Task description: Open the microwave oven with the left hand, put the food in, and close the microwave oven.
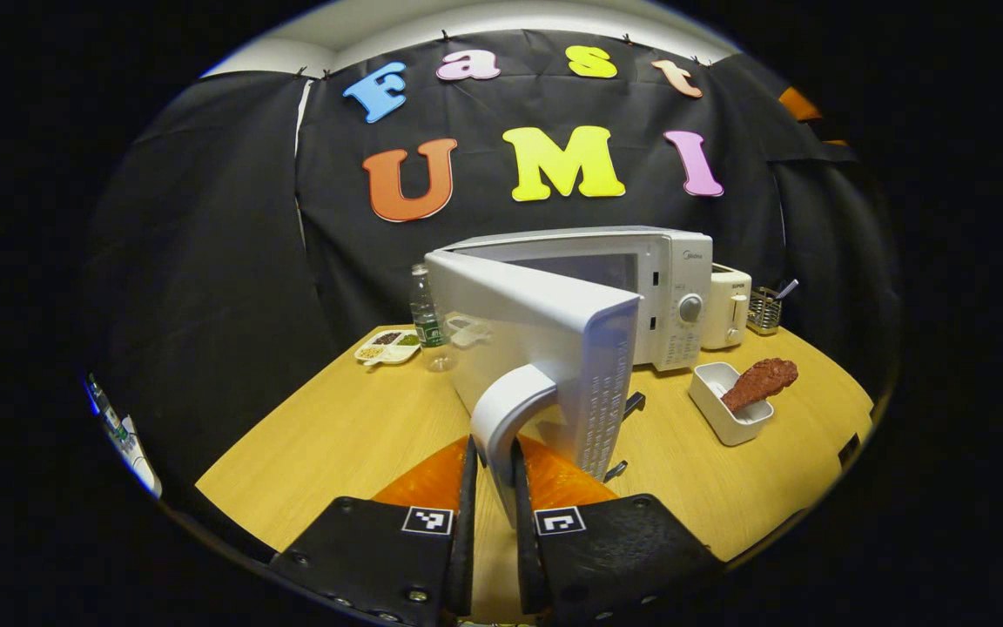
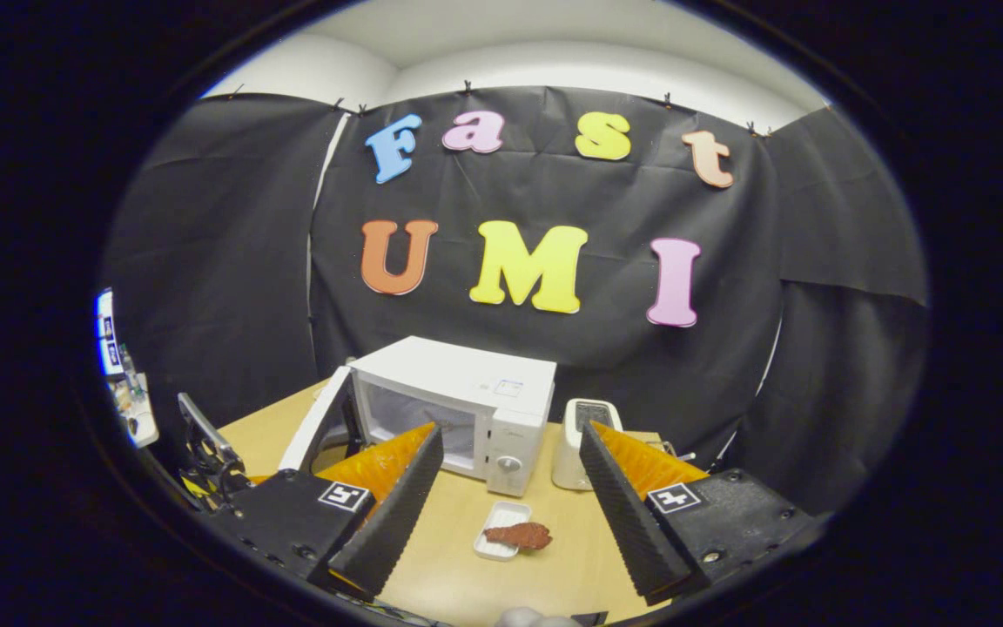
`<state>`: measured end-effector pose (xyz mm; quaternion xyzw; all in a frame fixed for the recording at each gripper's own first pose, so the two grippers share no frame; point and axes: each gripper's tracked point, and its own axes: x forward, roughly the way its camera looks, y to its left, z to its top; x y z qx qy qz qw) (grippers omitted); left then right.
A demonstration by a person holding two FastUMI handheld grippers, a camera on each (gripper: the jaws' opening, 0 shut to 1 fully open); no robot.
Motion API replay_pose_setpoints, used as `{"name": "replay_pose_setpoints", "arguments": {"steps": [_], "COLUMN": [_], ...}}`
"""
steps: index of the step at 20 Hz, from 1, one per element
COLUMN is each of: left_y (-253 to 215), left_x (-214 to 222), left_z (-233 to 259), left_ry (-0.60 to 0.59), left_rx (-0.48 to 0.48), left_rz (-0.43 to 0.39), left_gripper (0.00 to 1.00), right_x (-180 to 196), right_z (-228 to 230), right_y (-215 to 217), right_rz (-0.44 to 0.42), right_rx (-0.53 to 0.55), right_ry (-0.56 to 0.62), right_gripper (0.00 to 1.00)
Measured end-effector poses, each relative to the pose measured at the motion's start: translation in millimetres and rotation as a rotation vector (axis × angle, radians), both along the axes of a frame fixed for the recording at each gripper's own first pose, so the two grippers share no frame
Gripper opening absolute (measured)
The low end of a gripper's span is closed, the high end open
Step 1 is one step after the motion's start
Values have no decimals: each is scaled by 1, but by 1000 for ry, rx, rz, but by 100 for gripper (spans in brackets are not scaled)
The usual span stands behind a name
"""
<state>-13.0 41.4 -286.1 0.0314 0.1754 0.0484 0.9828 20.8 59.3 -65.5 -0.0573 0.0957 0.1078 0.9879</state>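
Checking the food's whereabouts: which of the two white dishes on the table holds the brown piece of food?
The small deep white dish right of the microwave holds the brown food; the flat divided dish by the bottle holds small heaps.

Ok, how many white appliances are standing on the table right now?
2. The microwave stands at the back of the table with its door swung open, the left gripper shut on the door handle. The toaster stands just right of it. More may be hidden behind them.

A toaster [image 1: 729, 306], utensil rack [image 1: 764, 311], bottle [image 1: 424, 312] and divided snack dish [image 1: 388, 346] stand on the wooden table [image 1: 327, 435].
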Motion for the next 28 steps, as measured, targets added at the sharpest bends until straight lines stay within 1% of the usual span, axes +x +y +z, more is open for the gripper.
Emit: {"name": "replay_pose_setpoints", "arguments": {"steps": [1,2,3,4,5,6,7,8,9,11,12,14,17,20,24,26,28], "left_y": [8,15,20,24,29,38,43,48,54,65,72,84,106,145,183,185,183], "left_x": [-2,-4,-7,-8,-10,-11,-13,-15,-16,-21,-24,-30,-42,-52,-59,-65,-74], "left_z": [-2,-3,-2,-1,-3,-1,0,-1,-1,-1,-3,-4,2,5,10,15,22], "left_ry": [6,7,7,7,17,10,12,14,16,22,33,37,23,10,14,9,5], "left_rx": [-15,-29,-39,-55,-60,-48,-43,-38,-31,-32,-50,-85,-46,28,34,12,25], "left_rz": [10,21,21,19,20,26,23,20,23,21,30,35,52,105,178,191,190], "left_gripper": [23,38,37,42,44,58,67,85,88,88,89,95,95,95,93,91,92], "right_x": [-2,-4,-7,-9,-11,-12,-13,-15,-17,-20,-20,-23,-25,-25,-17,-14,-8], "right_z": [0,-1,-2,-2,-2,-3,-3,-4,-5,-9,-11,-16,-24,-34,-60,-77,-104], "right_y": [3,5,8,11,15,18,22,26,30,37,40,47,56,60,52,44,28], "right_rz": [0,2,2,6,10,12,17,22,27,38,42,49,55,56,26,7,-26], "right_rx": [3,8,13,20,25,20,15,15,15,15,14,14,14,13,25,37,63], "right_ry": [0,4,5,9,8,7,8,7,9,15,19,26,44,57,96,118,152], "right_gripper": [100,100,100,100,100,100,96,100,100,100,100,100,100,100,100,100,100]}}
